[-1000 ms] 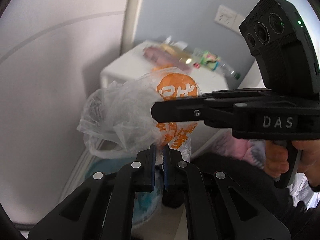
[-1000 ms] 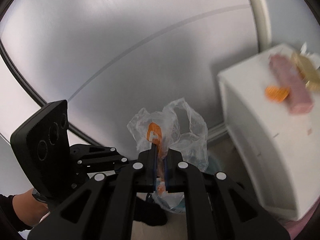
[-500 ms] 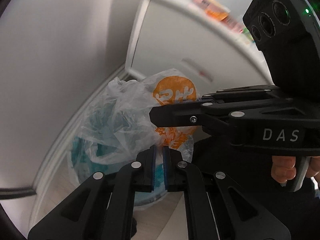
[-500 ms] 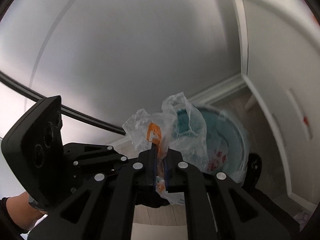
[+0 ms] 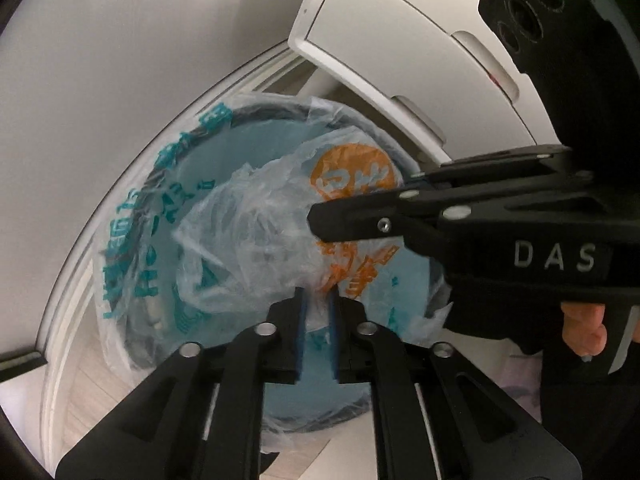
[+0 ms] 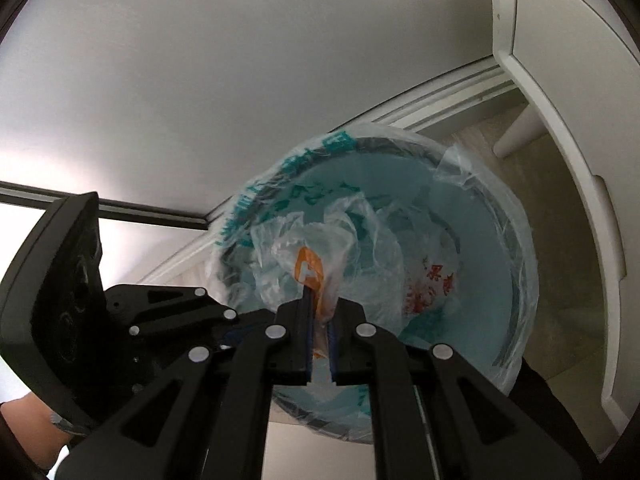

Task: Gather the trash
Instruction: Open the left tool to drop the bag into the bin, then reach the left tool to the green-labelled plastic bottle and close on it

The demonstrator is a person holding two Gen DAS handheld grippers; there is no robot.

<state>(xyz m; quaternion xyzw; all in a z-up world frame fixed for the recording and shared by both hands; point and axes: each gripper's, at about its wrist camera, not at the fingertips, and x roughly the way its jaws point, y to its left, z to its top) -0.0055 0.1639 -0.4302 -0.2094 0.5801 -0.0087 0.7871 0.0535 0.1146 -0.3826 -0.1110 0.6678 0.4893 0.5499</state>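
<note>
The crumpled plastic bag (image 5: pixel 280 236) with orange print hangs over the lined trash bin (image 5: pixel 132 240). The right gripper (image 6: pixel 320 316) pinches its orange edge tightly. The left gripper (image 5: pixel 318 308) is opening, film between its pads, just beside the right.

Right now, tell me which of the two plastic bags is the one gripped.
The crumpled clear bag with orange print, pinched in the right gripper above the bin. The teal-printed bag merely lines the bin's rim.
</note>
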